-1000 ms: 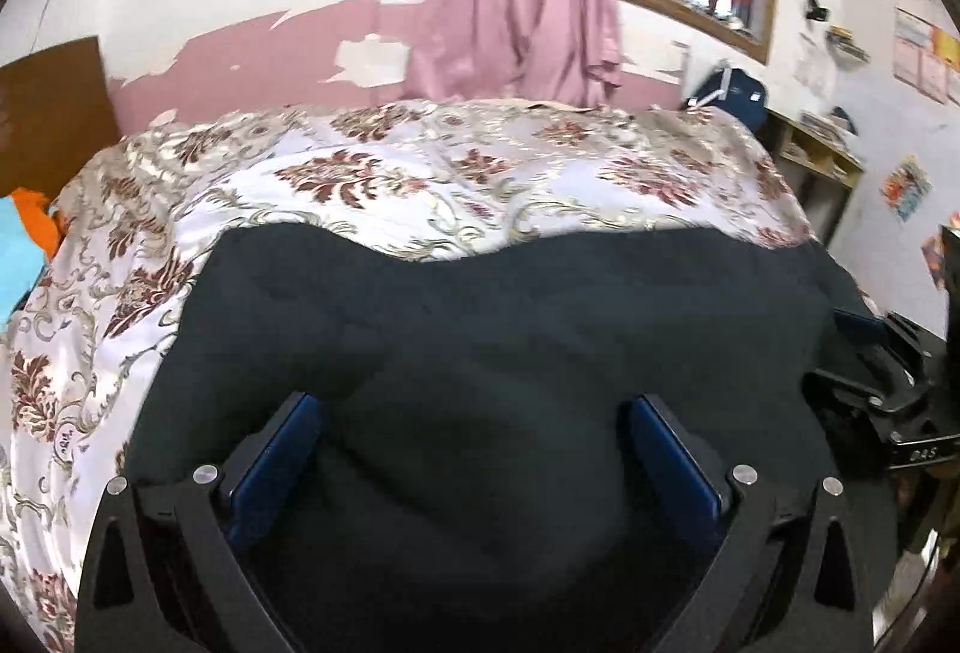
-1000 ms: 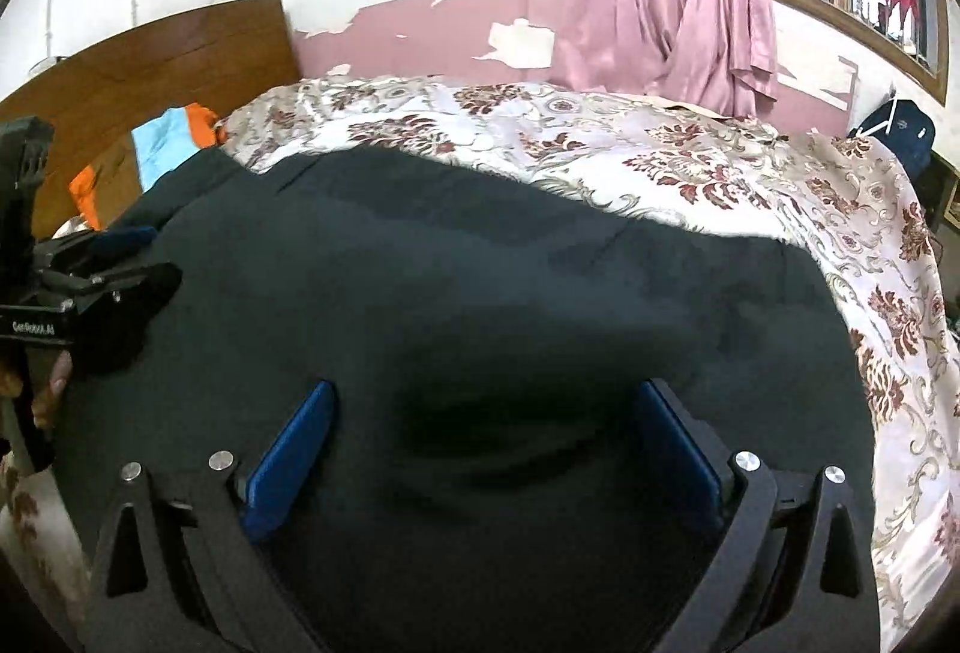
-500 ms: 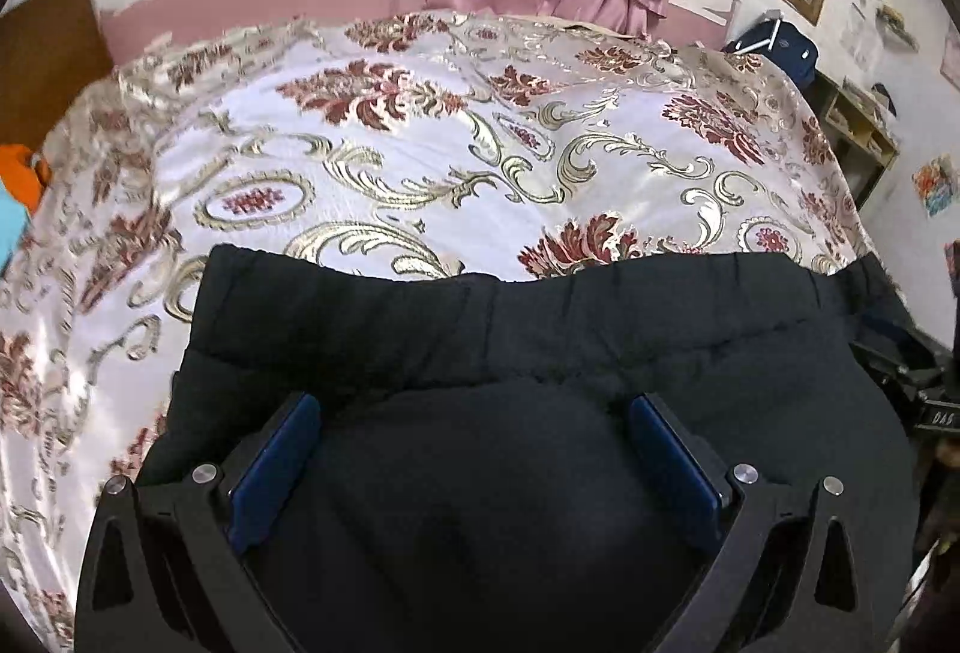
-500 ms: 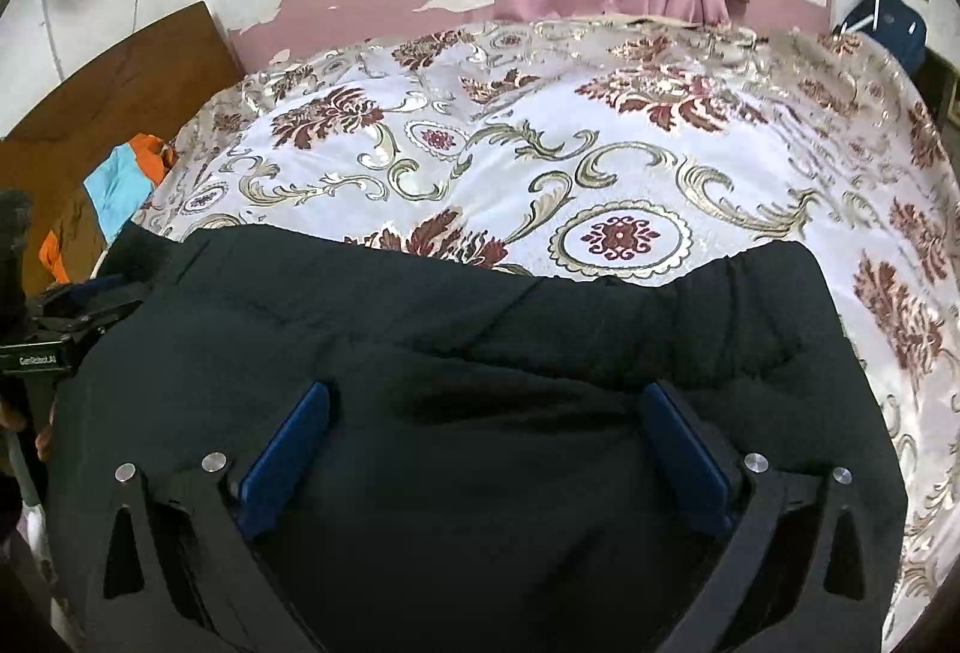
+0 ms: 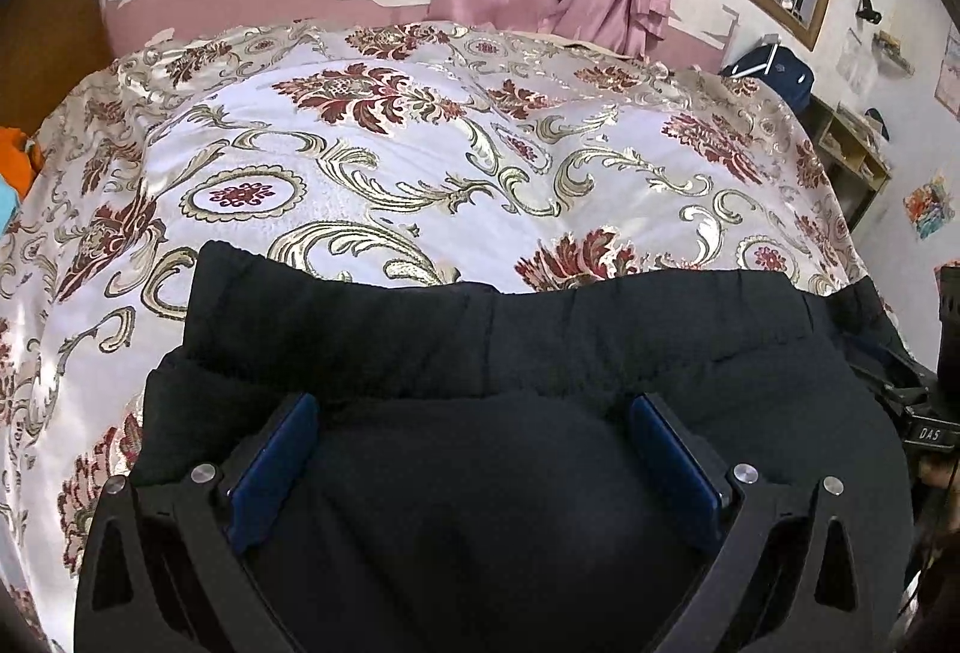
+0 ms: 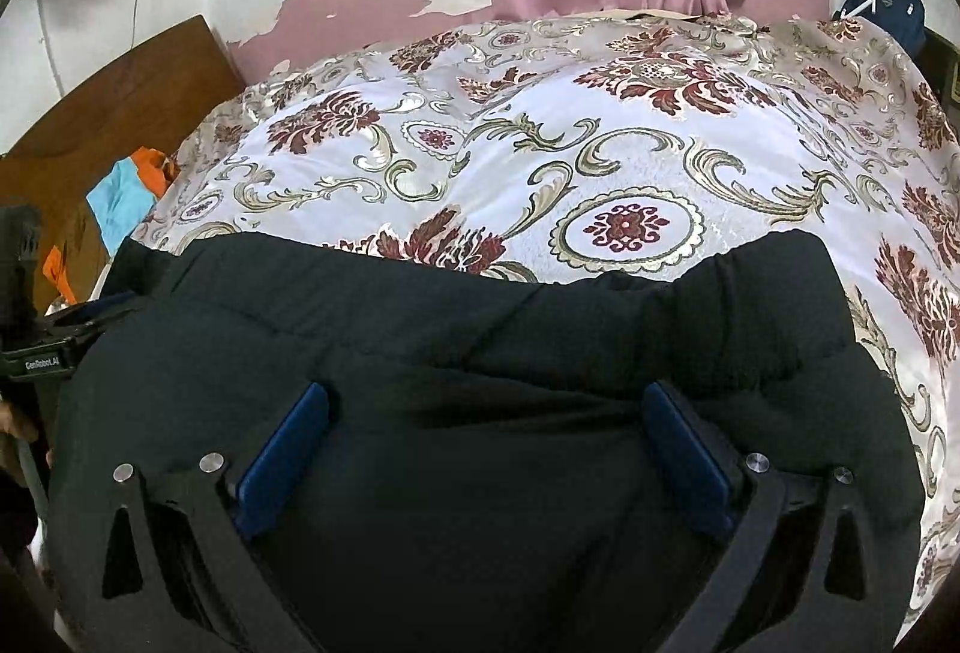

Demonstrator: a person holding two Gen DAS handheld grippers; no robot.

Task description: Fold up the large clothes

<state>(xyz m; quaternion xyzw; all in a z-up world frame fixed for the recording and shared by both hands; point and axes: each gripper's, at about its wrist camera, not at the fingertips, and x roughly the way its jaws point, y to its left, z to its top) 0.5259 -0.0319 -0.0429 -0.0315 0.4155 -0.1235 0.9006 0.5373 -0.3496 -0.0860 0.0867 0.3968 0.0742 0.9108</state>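
Left gripper (image 5: 474, 449) and right gripper (image 6: 486, 440) level above black trousers (image 5: 540, 341) on floral bedspread (image 5: 390, 161), jaws spread wide, seemingly gripping nothing.

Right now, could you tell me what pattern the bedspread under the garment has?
The bedspread is white satin with dark red florals and gold scrolls, clearest in the left wrist view.
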